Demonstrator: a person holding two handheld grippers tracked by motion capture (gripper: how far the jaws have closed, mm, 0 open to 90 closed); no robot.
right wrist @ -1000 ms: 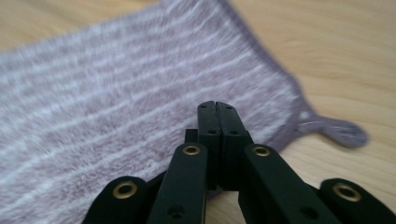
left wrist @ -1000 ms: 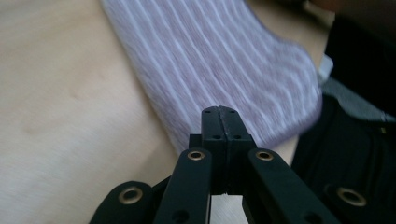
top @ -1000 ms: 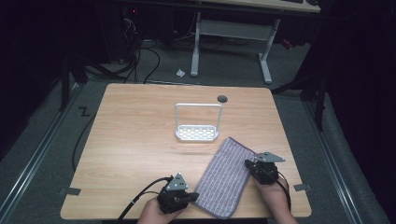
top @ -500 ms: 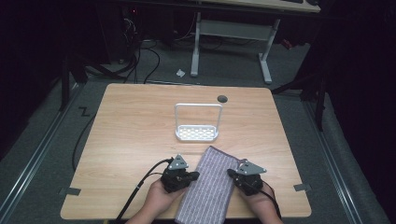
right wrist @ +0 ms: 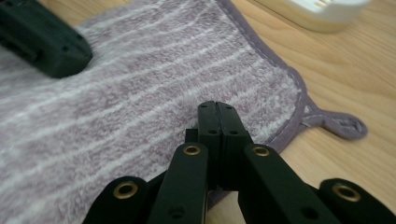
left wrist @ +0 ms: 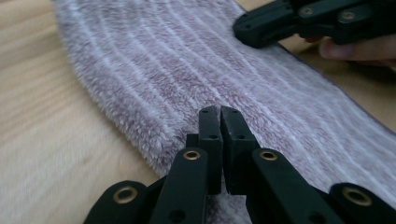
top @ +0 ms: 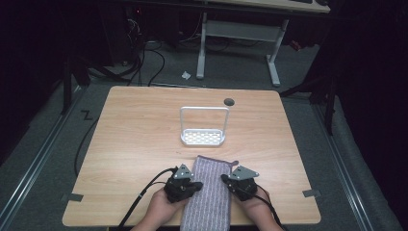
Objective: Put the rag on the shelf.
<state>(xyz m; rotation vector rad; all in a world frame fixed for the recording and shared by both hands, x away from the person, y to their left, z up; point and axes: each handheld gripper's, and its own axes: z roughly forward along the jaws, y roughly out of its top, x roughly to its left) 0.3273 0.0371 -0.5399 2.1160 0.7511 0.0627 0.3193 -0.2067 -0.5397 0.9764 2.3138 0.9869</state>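
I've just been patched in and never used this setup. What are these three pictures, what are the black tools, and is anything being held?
No robot arm here: a person holds a two-jaw tool in each hand. The high view looks down on the wooden table; the left gripper and right gripper sit either side of a striped purple towel lying folded into a long strip. Behind it stands a small white rack with a tall handle. The other two pictures come from cameras riding on each gripper, looking along its black jaws. Both pairs of jaws are shut over the towel's surface; I cannot tell whether either pinches any fabric. The towel's hanging loop lies flat on the table.
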